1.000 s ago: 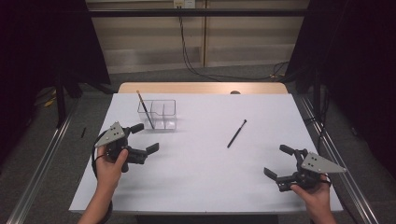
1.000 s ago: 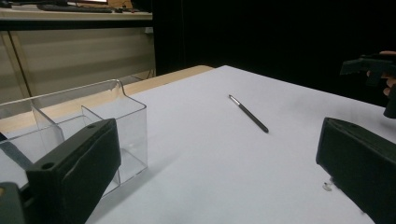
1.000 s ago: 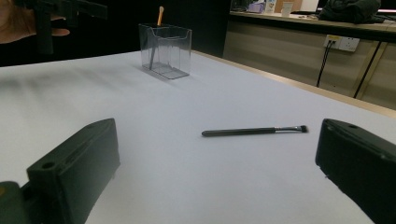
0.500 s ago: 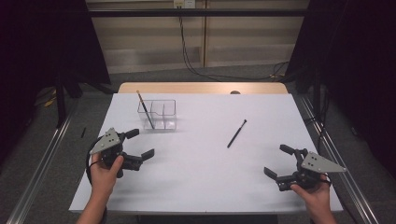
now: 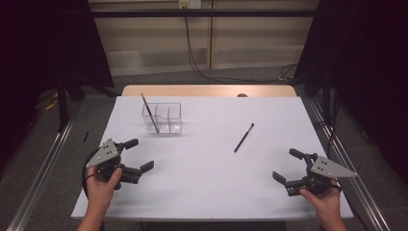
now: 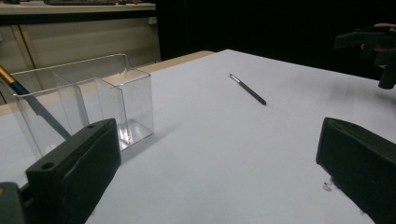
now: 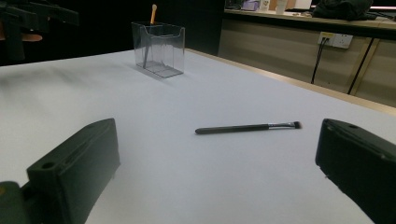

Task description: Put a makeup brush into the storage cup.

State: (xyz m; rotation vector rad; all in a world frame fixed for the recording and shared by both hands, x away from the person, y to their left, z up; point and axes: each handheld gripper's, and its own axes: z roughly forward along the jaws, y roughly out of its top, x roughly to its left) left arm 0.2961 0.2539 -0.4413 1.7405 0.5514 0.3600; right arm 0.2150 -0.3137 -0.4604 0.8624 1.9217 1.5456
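Note:
A clear plastic organiser box (image 5: 162, 118) (image 6: 84, 102) (image 7: 159, 49) stands at the back left of the white table. A brush with a tan handle (image 5: 149, 113) (image 6: 28, 100) leans in its left compartment. A black brush (image 5: 244, 137) (image 6: 248, 89) (image 7: 247, 127) lies flat right of centre. My left gripper (image 5: 135, 155) is open and empty near the front left, pointing toward the box. My right gripper (image 5: 287, 165) is open and empty near the front right, with the black brush some way ahead of it.
The white table top (image 5: 207, 163) ends in a wooden strip (image 5: 207, 90) at the back. Metal rails (image 5: 43, 168) run along both sides on the floor. Cables (image 5: 202, 57) hang down the back wall. Dark curtains flank the table.
My left gripper has drawn back from the box toward the front left edge of the table. The right gripper has stayed put.

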